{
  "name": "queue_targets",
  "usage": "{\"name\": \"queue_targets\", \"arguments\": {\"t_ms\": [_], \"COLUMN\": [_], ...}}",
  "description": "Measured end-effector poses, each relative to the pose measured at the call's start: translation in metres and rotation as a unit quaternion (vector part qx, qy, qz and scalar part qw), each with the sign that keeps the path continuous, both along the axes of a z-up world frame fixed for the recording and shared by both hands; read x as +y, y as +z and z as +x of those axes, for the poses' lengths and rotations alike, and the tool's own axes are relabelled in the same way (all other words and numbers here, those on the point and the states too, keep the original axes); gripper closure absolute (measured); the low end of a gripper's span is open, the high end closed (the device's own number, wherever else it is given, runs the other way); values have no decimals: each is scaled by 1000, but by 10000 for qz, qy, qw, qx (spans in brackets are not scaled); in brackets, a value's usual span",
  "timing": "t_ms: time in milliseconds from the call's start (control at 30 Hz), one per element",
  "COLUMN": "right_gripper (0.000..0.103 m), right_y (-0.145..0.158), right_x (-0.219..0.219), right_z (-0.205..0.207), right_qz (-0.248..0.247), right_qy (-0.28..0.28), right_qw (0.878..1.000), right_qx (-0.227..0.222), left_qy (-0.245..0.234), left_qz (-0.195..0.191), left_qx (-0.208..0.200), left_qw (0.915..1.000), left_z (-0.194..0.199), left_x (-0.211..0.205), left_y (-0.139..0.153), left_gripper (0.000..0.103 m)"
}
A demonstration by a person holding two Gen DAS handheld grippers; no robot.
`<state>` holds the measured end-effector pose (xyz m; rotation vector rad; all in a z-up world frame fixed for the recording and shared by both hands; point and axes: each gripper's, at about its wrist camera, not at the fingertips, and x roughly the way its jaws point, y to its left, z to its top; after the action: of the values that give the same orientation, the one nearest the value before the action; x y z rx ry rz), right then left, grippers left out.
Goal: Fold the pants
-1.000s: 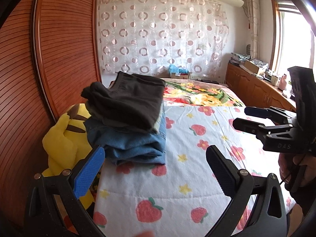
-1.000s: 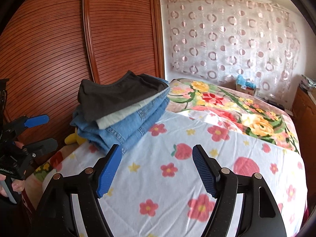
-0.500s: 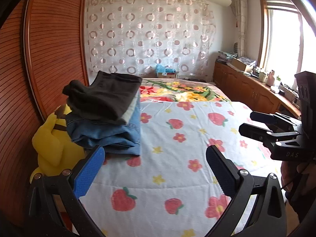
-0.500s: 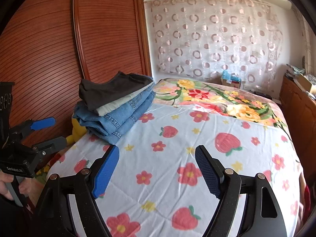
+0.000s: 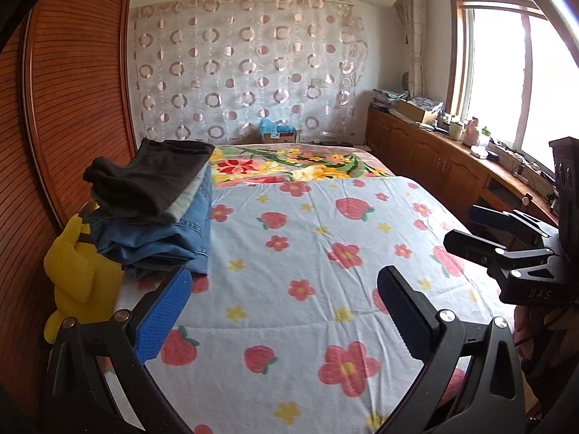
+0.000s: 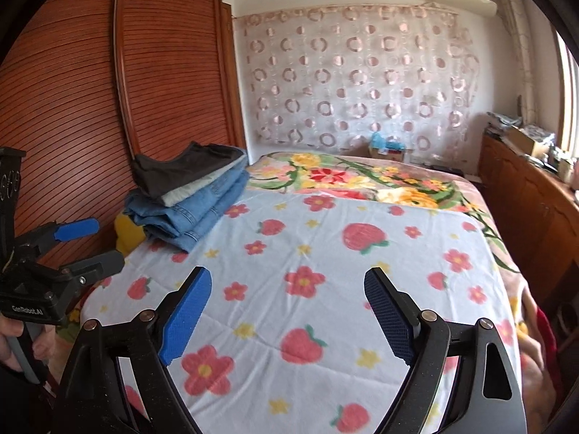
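Note:
A stack of folded pants [image 5: 155, 209] lies at the left side of the bed, dark pants on top, a pale layer under them, blue jeans below; it also shows in the right wrist view [image 6: 188, 195]. My left gripper [image 5: 282, 311] is open and empty, held over the near edge of the strawberry bedspread [image 5: 307, 271], to the right of the stack. My right gripper [image 6: 286, 311] is open and empty over the bedspread [image 6: 325, 253], away from the stack. Each gripper shows at the other view's edge, the right one [image 5: 466, 228] and the left one [image 6: 90, 246].
A yellow plush toy [image 5: 79, 271] sits between the stack and the wooden wardrobe [image 5: 65, 108] on the left. A floral blanket [image 5: 289, 166] covers the bed's far end. Wooden cabinets [image 5: 434, 166] with clutter run under the window on the right.
Both grippers have pulled back and away from the folded stack, which now looks smaller and farther left. Both stay open and empty.

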<state>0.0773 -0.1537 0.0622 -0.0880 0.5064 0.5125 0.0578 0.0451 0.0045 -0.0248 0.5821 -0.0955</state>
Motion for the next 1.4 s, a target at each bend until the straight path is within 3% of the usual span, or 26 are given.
{"name": "queue_targets", "arguments": {"t_ms": [433,1033,1400], "right_gripper": [14,13,11], "right_y": [15,35,33], "right_x": [-30,-41,-49], "right_z": [-26,-64,-70], "right_qz": [93,263,357], "right_qy": [-603,-724,-841], "right_qw": [9980,9948,9914], "right_qx": [-165,-666,-936], "left_qy": [-221,-220,-2], "left_qz": [2,-9,16], "left_qx": [-235,-678,-988], "left_qw": [9995,9975,9951], "left_z": [-7,-28,-43], "left_x": [-36,-40,-29], "left_y": [23,71,86], "left_gripper": [0,0,0]}}
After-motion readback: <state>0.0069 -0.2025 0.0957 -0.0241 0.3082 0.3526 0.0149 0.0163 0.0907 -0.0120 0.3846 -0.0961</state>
